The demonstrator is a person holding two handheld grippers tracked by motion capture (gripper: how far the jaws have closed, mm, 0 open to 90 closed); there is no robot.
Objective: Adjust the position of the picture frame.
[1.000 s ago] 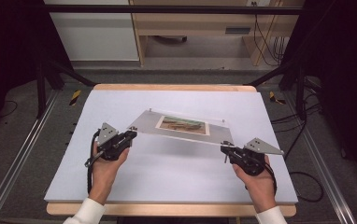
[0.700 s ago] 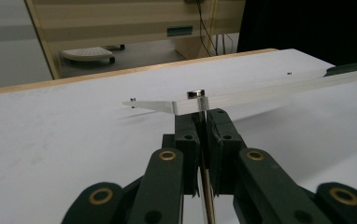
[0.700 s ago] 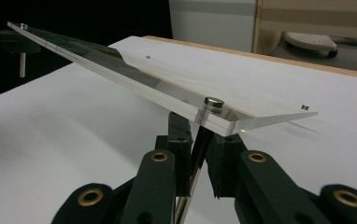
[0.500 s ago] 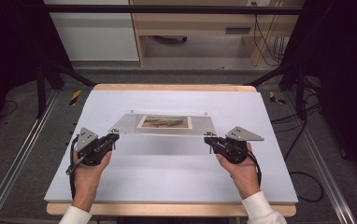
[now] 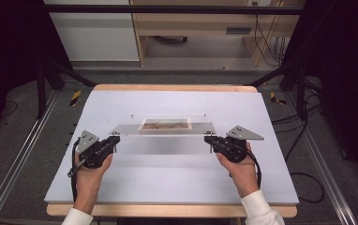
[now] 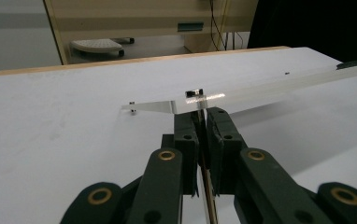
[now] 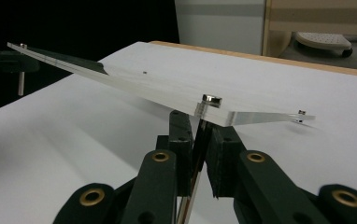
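The white table, edged in pale wood, took up the middle of the high view, with grey floor and metal rails at nine and three o'clock and a wooden cabinet beyond it at twelve o'clock.

Above the table's centre, a clear acrylic frame was held off the surface, its long sides running from nine to three o'clock. It was a flat transparent plate with a small printed picture sandwiched in its middle, and its near edge sat higher than its far edge, which lay close to the table. Small metal standoff pins marked its corners.

The left gripper met the frame at its nine o'clock near corner, the person's left hand wrapped around the body behind it. In the left gripper view its jaws stood pressed together on a thin metal post hanging below the plate's corner, right under a standoff cap.

The right gripper met the frame at the three o'clock near corner, carried by the right hand. In the right gripper view its jaws were likewise clamped on the thin post beneath the corner pin, the plate stretching away toward ten o'clock, where the far corner reached the other gripper.
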